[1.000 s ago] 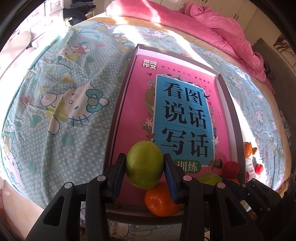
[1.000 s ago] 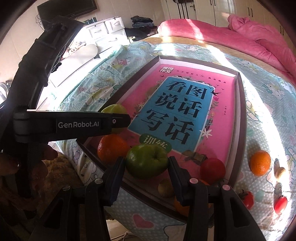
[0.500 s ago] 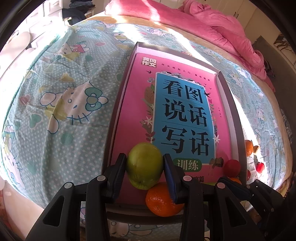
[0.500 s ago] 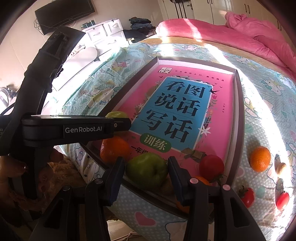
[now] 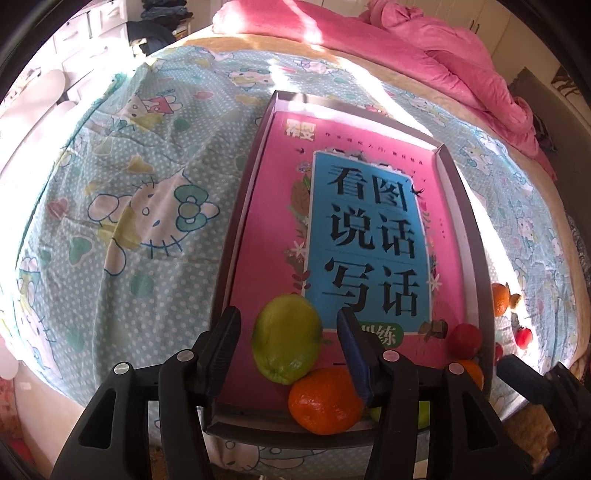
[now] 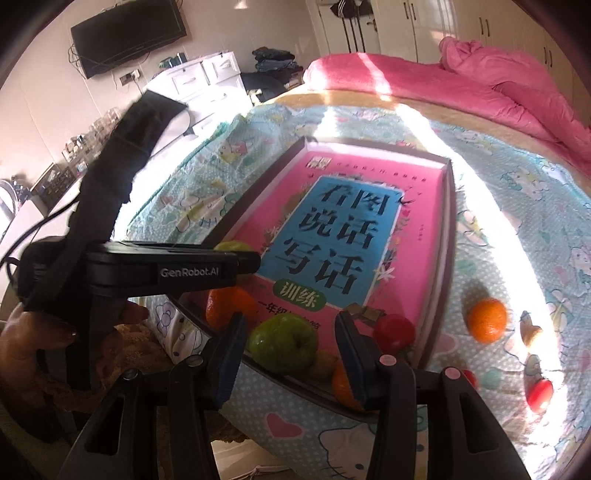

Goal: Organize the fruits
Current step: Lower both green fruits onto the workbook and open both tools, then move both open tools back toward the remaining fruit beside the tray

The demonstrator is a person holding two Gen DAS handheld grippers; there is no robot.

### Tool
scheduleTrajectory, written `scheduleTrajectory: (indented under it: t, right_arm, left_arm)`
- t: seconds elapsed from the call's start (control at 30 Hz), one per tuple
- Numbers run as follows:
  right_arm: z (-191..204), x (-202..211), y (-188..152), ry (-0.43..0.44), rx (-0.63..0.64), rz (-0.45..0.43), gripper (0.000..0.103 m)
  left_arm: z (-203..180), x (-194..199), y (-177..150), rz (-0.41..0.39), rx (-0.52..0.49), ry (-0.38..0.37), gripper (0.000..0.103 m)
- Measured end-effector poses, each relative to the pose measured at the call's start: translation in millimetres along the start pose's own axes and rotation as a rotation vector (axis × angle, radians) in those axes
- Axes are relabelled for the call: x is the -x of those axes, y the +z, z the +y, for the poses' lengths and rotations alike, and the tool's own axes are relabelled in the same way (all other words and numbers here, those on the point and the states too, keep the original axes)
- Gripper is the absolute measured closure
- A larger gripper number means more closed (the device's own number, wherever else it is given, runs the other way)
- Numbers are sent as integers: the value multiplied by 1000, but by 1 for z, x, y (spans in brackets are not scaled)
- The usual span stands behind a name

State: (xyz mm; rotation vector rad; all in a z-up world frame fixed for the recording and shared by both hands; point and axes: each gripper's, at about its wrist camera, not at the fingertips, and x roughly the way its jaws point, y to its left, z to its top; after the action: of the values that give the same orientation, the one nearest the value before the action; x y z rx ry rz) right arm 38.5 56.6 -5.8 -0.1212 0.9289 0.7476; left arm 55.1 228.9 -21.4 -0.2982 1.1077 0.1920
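Here, the left gripper (image 5: 288, 345) has just been opening; its spread jaws flank a lime-green fruit (image 5: 286, 338) lying in the tray (image 5: 236, 229). The right gripper (image 6: 290, 352) stands spread around a green apple (image 6: 282, 343), gaps on both sides.

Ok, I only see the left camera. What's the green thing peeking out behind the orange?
Observer: A green apple, in the tray's near corner, between the right gripper's open jaws.
Child: Is anything next to it?
Observer: Yes, a small brownish fruit sits right beside it.
Child: And what's on the wall, way off to the left?
Observer: A dark TV.
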Motion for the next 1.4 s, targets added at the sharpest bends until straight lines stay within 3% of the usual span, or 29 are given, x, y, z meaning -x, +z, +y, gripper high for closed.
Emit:
scheduleTrajectory:
  t: [0.1,0.33,0.5,0.73,0.9,1.4]
  right_arm:
    - [-9,20,-1,2,-24,-41,48]
    - [-33,49,-2,-27,-86,-112,45]
    - [-49,73,-6,-54,-126,-175,33]
    - [-80,93,-12,-85,-207,-222,28]
    - [-94,108,-18,-94,-248,-252,22]
    - [-107,131,-29,-140,-278,-296,10]
  left_arm:
    - [-6,3,4,-7,-5,-14,42]
    - [-21,11,10,-16,-25,36,33]
    - [-30,29,18,-52,-15,-4,30]
    - [-60,49,16,-81,-78,-31,30]
    - [-71,58,12,-84,-51,-129,23]
    - [-116,81,1,-119,-147,-149,23]
